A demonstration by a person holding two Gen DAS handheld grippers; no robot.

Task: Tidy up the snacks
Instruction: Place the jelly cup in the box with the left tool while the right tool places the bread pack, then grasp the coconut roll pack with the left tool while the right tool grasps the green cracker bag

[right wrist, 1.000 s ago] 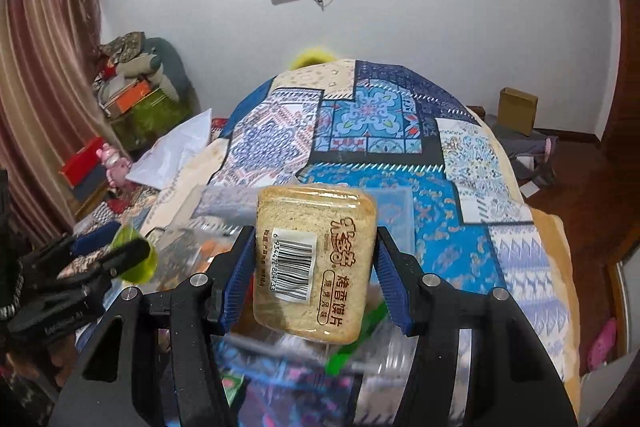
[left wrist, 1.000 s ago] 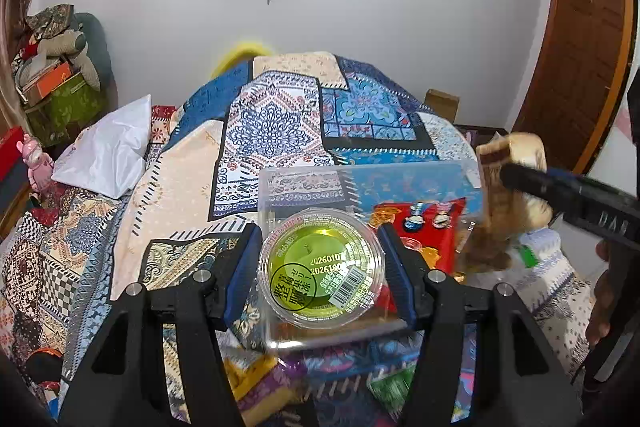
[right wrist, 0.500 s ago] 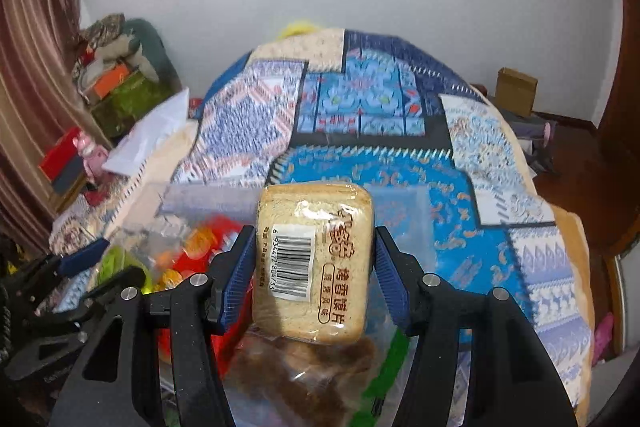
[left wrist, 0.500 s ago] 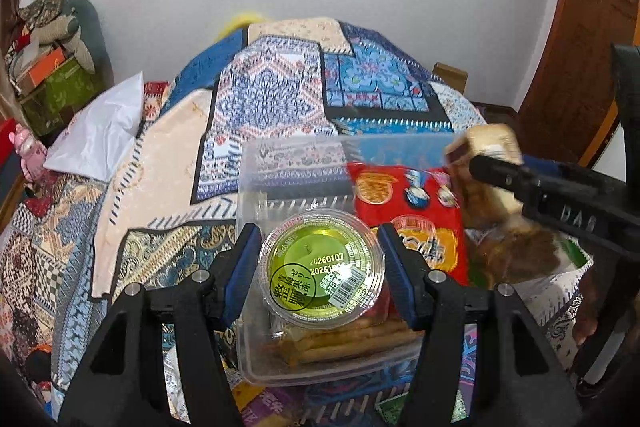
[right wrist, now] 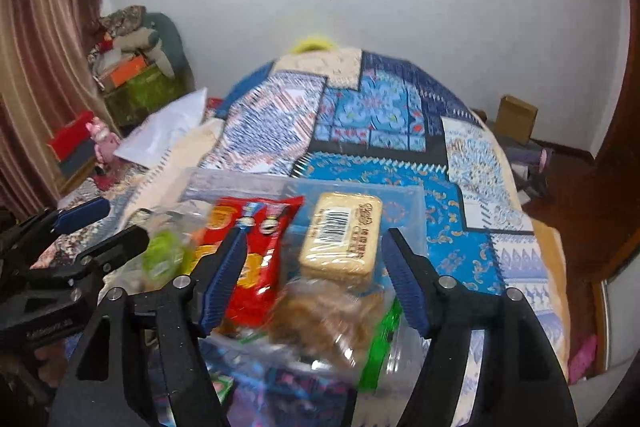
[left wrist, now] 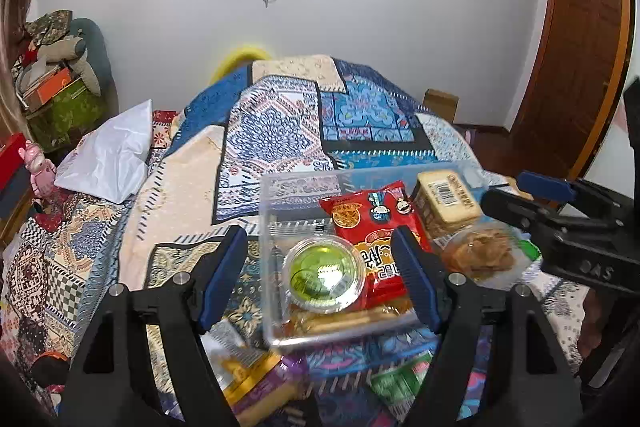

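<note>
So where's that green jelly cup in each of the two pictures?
Left wrist view: the green jelly cup sits low in the middle, inside the clear plastic bin, between the open left claw fingers.
Right wrist view: it is a green blur at left of centre, beside the left claw.
Shared landmark: the red snack packet, just right of the cup in both.

- The left gripper now stands open, its jaws spread wide; the green jelly cup it held lies in the clear box.
- The right gripper has also opened, leaving the bread packet in the box's far right.
</note>
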